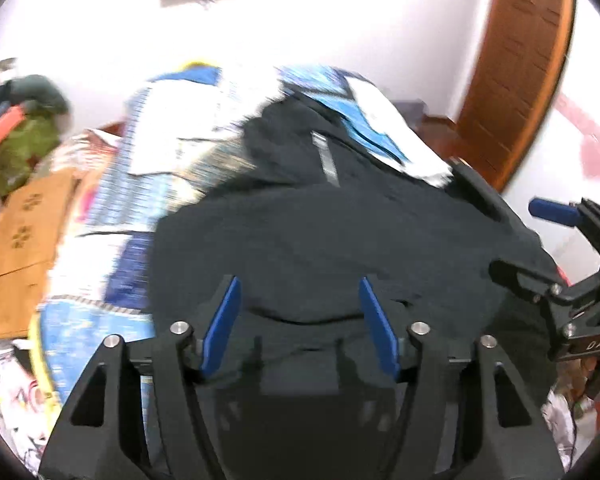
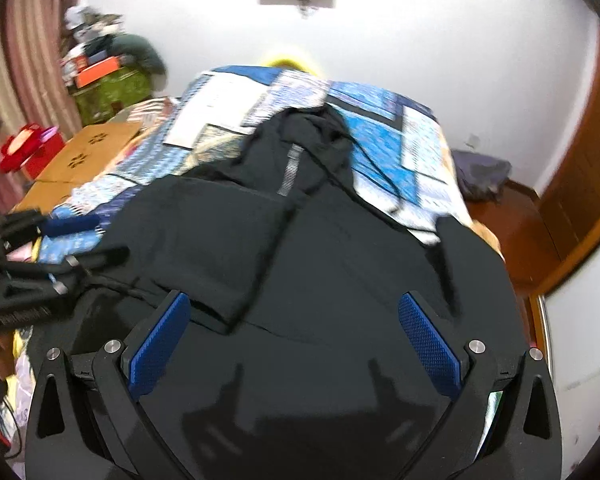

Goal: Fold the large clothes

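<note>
Both grippers, left (image 1: 300,320) & right (image 2: 296,344), stood open w/ nothing held (over black jacket (image 2: 300,240)); best regrip hem corners evenly before next fold.

A home bedroom: a bed with a blue patchwork quilt (image 2: 384,136), curtains (image 2: 28,64), wooden door (image 1: 516,64).

I see a black jacket (image 2: 300,248) of matt, smooth cloth, with a dull metal zip (image 2: 290,170) near its collar. It lies on the bed, on a printed blue and white cotton-like quilt (image 2: 384,140). My left tongs (image 1: 300,320) and right tongs (image 2: 296,344) are matt black plastic with bright steel pins; their pads (image 2: 428,344) are blue and finely knurled. At the bed's left edge sits plain brown cardboard (image 2: 96,148). The door (image 1: 516,68) is glossy varnished wood.
</note>
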Demonstrator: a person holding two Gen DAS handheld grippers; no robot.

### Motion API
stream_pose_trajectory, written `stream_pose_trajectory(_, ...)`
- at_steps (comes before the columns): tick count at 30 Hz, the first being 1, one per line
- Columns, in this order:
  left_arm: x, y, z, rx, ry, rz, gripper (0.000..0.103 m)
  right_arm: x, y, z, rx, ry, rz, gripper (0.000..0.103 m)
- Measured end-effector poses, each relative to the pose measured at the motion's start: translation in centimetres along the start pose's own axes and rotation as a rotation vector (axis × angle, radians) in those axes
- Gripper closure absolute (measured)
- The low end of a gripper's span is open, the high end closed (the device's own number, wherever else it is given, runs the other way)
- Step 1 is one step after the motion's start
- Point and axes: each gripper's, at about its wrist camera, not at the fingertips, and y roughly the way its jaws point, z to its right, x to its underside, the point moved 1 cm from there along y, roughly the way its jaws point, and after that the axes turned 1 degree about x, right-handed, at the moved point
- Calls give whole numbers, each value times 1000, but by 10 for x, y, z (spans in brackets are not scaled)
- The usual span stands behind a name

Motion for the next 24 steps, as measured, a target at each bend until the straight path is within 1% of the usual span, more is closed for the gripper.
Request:
stream_pose_trajectory(2, 1, -12, -22, -56, -22, 28, 41, -8, 5, -17, -29, -40, -1, 0)
stream_pose_trajectory(5, 9, -22, -52, -107, -61, 41, 41, -17, 18, -41, -73, -87, -17, 0)
stream_pose_trajectory(9, 28, -30, -85, -147, -109, 31, 41, -26, 47, -76, -113, -160, -67, 0)
stream_pose_trajectory(12, 42, -31, -102, -174, -133, 14, 41, -26, 71, -99, -130, -212, -117, 0)
stream_pose_trajectory(16, 56, -26, -117, -185, -160, -13, 41, -22, 100, -122, -142, -258, -176, 2)
stream_pose_trajectory(21, 69, -14, -125, -188, -189, -49, 41, -14, 130, -137, -124, -282, -250, 19)
stream_pose_trajectory(23, 72, -10, -125, -187, -194, -57, 41, -10, 140, -139, -119, -282, -273, 30)
stream_pose_trajectory(24, 72, -9, -125, -187, -193, -57, 41, -9, 142, -138, -120, -278, -272, 31)
